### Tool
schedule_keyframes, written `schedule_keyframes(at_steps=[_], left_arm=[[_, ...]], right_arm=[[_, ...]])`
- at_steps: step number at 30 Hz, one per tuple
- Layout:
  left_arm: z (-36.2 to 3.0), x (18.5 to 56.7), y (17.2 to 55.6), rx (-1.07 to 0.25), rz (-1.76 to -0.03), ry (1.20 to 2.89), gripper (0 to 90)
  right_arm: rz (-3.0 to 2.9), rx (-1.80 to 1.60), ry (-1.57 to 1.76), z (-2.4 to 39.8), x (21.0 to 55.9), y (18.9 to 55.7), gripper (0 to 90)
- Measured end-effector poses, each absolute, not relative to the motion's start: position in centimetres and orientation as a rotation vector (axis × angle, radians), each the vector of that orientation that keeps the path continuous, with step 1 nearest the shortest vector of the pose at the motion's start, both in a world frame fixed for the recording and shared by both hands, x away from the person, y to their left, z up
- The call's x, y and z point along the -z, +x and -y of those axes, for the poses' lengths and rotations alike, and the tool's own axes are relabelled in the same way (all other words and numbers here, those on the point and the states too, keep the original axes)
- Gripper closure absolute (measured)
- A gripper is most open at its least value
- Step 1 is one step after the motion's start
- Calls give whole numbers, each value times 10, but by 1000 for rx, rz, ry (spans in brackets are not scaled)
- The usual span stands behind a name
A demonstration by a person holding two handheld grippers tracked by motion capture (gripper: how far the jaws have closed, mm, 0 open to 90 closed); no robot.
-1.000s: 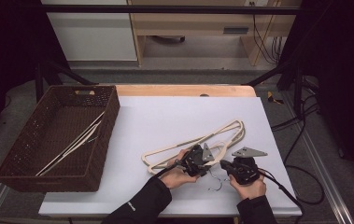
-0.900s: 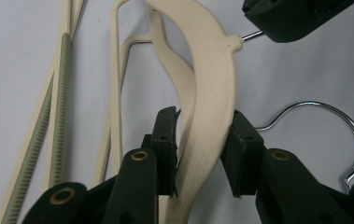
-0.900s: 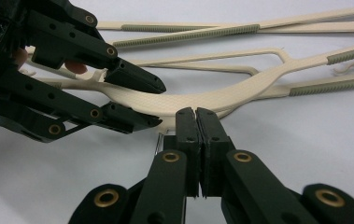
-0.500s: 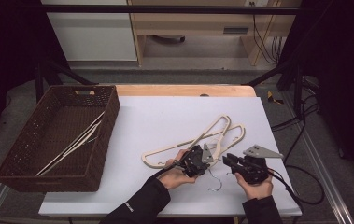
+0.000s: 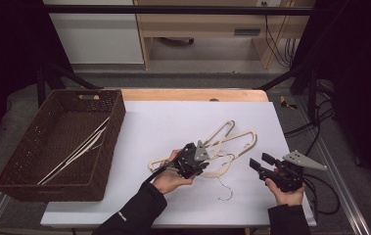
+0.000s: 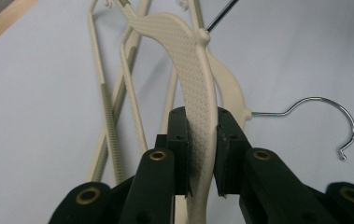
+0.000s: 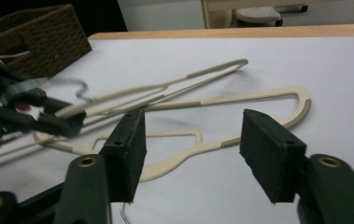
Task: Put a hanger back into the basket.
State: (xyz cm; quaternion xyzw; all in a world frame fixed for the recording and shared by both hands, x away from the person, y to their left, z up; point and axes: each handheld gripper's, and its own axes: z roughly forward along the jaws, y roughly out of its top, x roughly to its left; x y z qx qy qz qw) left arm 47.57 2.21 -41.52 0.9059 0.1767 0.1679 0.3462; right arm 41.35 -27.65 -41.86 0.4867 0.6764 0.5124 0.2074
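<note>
Item: cream plastic hanger, one of a tangle lying right of centre on the white worktop. Left gripper, centre of the high frame, has just been closing; its jaws now pinch the hanger's textured shoulder flat between the pads, as the left gripper view shows plainly. Right gripper, lower right of the high frame, has just been opening; its jaws stand moderately wide with nothing between them, and it now sits clear to the right of the pile, where a second ago it was close against the left gripper. Reading: the hanger appears handed over to the left alone, probably for carrying to the wicker basket at the left edge, where other hangers already lie. The left gripper view gives the pad contact and a chrome hook at right, detail too small from above. The right gripper view looks back across the pile, with a second hanger resting flat and the basket corner at upper left. The high view alone places both grippers relative to the basket.
</note>
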Motion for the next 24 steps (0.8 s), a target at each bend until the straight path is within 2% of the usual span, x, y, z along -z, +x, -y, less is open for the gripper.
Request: schedule_keyframes(at_steps=[6, 14, 24], left_arm=[[-35, 406, 477, -476, -497, 2349, 815], [-61, 394, 487, -534, -643, 2267, 858], [-89, 385, 492, -461, -682, 2177, 862]], right_arm=[[-1923, -1393, 1347, 271, 424, 416, 327], [-1937, -1373, 1331, 271, 427, 417, 275], [-1952, -1348, 1280, 268, 429, 416, 142]])
